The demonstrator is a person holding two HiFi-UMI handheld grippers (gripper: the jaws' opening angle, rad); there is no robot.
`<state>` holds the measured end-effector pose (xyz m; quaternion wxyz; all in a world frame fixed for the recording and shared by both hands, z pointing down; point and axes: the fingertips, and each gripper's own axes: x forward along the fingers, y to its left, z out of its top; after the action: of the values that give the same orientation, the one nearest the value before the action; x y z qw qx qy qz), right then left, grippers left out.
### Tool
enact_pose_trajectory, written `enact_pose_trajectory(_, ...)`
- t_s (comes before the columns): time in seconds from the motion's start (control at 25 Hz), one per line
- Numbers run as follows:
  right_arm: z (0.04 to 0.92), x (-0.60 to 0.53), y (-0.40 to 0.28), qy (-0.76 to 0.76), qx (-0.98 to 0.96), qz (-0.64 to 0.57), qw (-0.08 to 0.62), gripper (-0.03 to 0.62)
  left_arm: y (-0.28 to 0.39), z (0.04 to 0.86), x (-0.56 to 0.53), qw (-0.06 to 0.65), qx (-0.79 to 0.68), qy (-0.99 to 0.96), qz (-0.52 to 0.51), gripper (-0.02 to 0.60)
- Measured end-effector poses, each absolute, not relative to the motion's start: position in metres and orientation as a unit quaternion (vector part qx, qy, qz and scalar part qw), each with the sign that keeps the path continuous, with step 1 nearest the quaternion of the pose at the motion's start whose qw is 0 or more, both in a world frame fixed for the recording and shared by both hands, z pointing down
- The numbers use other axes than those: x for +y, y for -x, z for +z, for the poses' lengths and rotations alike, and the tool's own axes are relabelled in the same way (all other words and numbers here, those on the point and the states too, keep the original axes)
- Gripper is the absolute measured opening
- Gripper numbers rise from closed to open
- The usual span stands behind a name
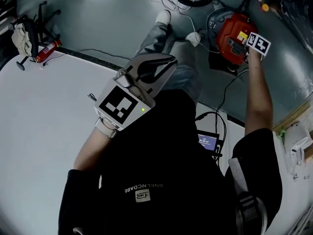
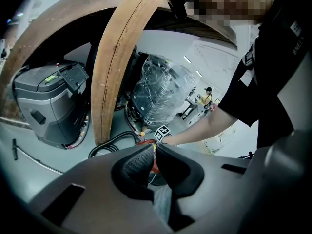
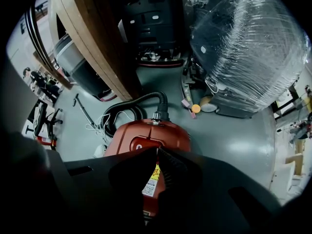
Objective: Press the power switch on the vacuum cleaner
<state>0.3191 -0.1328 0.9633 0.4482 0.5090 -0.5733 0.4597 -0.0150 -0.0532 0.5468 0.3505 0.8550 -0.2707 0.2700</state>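
Vacuum cleaner [image 1: 234, 35], red, sits on the grey floor at the head view's upper right, with its hose [image 3: 158, 101] at the far end. The right gripper [image 3: 157, 152] hangs over its top, 2 tongs pressed together, likely as a blunt tip for poking the switch. I cannot tell whether it touches. The left gripper [image 1: 164, 65], tongs together and empty, waits by the white table [image 1: 39, 111]. In the right gripper view, open floor lies right and cables [image 3: 97, 126] crowd left.
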Motion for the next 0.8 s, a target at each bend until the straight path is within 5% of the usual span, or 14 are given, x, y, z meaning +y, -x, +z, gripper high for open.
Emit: enact_pose_trajectory(0.8,0.714,-0.144,-0.263,-0.535,-0.683,0.358,0.344,0.035,0.014,0.467,-0.07,0.308,-0.258,-0.891,0.213,0.015)
